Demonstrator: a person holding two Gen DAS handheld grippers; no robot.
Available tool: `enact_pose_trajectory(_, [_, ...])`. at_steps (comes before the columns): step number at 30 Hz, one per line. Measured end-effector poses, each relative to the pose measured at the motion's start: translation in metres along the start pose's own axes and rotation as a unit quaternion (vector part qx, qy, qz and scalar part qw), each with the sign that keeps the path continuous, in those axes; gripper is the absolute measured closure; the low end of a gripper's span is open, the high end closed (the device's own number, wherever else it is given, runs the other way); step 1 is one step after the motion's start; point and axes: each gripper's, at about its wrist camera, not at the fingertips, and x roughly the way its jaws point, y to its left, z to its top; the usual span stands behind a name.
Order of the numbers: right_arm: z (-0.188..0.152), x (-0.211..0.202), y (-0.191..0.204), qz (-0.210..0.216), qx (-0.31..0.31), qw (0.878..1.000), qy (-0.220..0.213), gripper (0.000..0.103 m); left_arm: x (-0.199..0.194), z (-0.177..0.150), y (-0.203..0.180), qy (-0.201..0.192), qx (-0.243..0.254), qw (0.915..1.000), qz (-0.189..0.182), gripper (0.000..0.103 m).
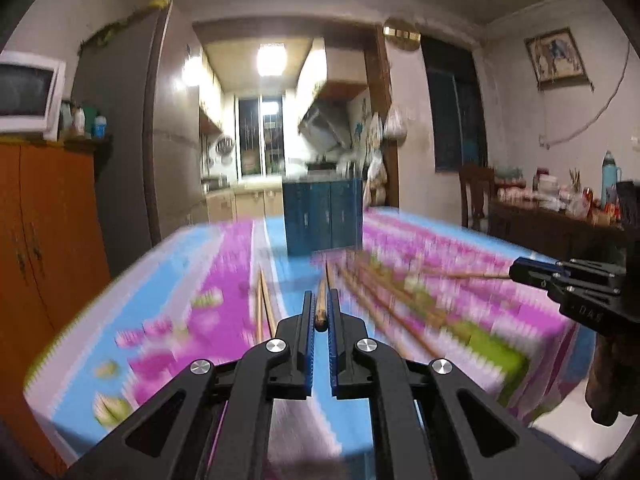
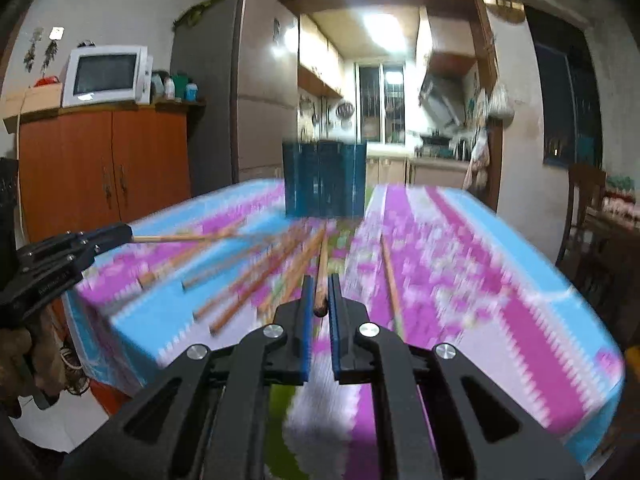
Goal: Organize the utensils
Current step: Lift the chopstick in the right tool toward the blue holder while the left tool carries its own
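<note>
My left gripper [image 1: 320, 312] is shut on a wooden chopstick [image 1: 321, 300] that points toward a dark blue utensil holder [image 1: 322, 216] at the table's far side. My right gripper [image 2: 321, 300] is shut on another chopstick [image 2: 322, 276], aimed at the same holder [image 2: 324, 178]. Each gripper shows in the other's view, the right one [image 1: 516, 272] at the right edge, the left one [image 2: 128, 236] at the left edge. Several loose chopsticks [image 2: 256, 276] lie on the flowered tablecloth [image 2: 500, 280]; they also show in the left wrist view [image 1: 384, 296]. The table is motion-blurred.
An orange cabinet [image 2: 108, 168] with a white microwave [image 2: 106, 74] stands left of the table, beside a fridge [image 2: 240, 92]. A wooden chair [image 1: 476, 196] and a cluttered sideboard [image 1: 560, 208] stand to the right. The kitchen doorway lies behind the table.
</note>
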Motion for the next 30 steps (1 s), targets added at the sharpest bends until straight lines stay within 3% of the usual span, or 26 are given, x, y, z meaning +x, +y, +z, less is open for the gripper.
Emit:
enact_pose_trajectory(7, [0.079,-0.007,-0.002,0.010,-0.043,0.998,-0.046,0.098,0.004,0.081,0.004,-0.059,0.008,0.9982,-0.011,0.096])
enact_pose_trajectory(13, [0.136,0.021,-0.013,0.035,-0.046,0.998,-0.032,0.098,0.048,0.140,0.004,-0.053,0.010,0.9981,-0.030,0.096])
enact_pose_trajectory(24, [0.188,0.070,-0.023,0.066,-0.034,0.997,0.019,0.098,0.097,0.177,0.006,-0.021,-0.001,0.9989,-0.043,0.096])
enact_pose_trajectory(30, [0.222,0.082,-0.023,0.067,-0.034,0.997,0.022,0.098,0.118,0.199,0.015,-0.015,-0.012,0.9991,-0.038,0.096])
